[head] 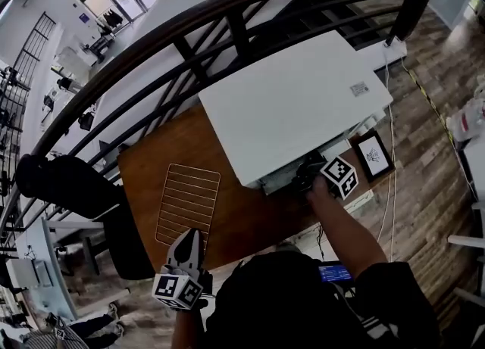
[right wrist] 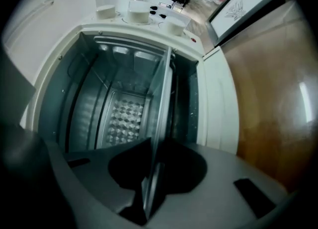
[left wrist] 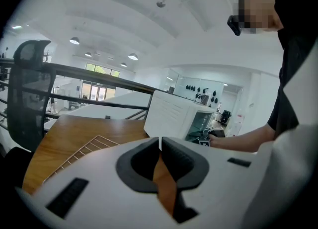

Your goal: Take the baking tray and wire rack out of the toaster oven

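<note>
The white toaster oven (head: 295,101) stands on the wooden table (head: 148,169), its front facing me. My right gripper (head: 309,177) is at the oven's open mouth. In the right gripper view the thin metal baking tray (right wrist: 161,99) shows edge-on, running from the oven's dark cavity (right wrist: 94,104) into my right gripper (right wrist: 151,148), which is shut on the tray's near edge. The wire rack (head: 188,204) lies flat on the table, left of the oven. Just short of the rack's near edge my left gripper (head: 188,253) is shut with nothing in it, also seen in its own view (left wrist: 160,141).
A framed picture (head: 373,155) leans at the table's right end beside the oven. A black office chair (head: 68,185) stands left of the table. A dark railing (head: 227,14) runs behind the table. White cables hang off the far right edge.
</note>
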`<control>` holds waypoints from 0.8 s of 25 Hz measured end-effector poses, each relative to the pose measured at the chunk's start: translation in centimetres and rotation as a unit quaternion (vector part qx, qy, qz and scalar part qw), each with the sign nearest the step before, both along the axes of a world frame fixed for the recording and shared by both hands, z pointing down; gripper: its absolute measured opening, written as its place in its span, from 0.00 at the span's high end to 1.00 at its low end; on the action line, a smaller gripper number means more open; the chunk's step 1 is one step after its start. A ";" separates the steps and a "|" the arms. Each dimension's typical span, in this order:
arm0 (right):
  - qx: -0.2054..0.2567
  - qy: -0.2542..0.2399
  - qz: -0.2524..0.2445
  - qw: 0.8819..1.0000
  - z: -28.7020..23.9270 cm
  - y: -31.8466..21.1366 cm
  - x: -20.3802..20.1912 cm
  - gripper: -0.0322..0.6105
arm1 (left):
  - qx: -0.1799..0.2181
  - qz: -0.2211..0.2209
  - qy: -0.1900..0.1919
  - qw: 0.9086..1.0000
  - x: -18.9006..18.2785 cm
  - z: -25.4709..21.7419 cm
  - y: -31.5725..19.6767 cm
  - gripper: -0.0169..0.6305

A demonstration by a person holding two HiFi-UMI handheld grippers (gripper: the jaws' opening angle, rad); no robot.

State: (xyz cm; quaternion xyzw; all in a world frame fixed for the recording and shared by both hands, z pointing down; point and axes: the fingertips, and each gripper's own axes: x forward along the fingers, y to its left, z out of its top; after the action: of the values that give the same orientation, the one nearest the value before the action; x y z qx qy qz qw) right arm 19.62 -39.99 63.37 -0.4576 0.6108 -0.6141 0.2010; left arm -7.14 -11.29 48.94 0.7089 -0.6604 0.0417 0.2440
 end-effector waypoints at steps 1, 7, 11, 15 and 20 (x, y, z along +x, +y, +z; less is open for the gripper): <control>-0.002 -0.001 0.001 1.000 0.1 0.4 0.3 0.88 | 0.000 0.006 0.001 1.000 0.1 0.1 0.0 0.94; -0.007 -0.016 0.002 1.000 0.4 3.5 2.2 0.90 | 0.003 0.028 0.004 1.000 0.1 0.5 -0.5 0.94; -0.012 -0.011 0.002 1.000 0.5 5.3 3.6 0.89 | 0.001 0.065 0.001 0.998 1.2 0.8 -1.7 0.94; -0.022 -0.006 -0.002 1.000 0.5 6.8 4.6 0.90 | 0.004 0.090 0.014 0.996 2.9 1.0 -2.8 0.94; -0.037 -0.006 -0.001 0.999 0.3 8.9 6.0 0.90 | 0.005 0.122 0.025 0.992 4.8 1.5 -3.5 0.94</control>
State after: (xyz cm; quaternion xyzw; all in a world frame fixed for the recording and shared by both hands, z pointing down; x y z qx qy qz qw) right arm 25.58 -31.10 63.66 -0.4604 0.5865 -0.6396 0.1871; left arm -2.36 -14.77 50.49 0.7860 -0.5631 0.0495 0.2502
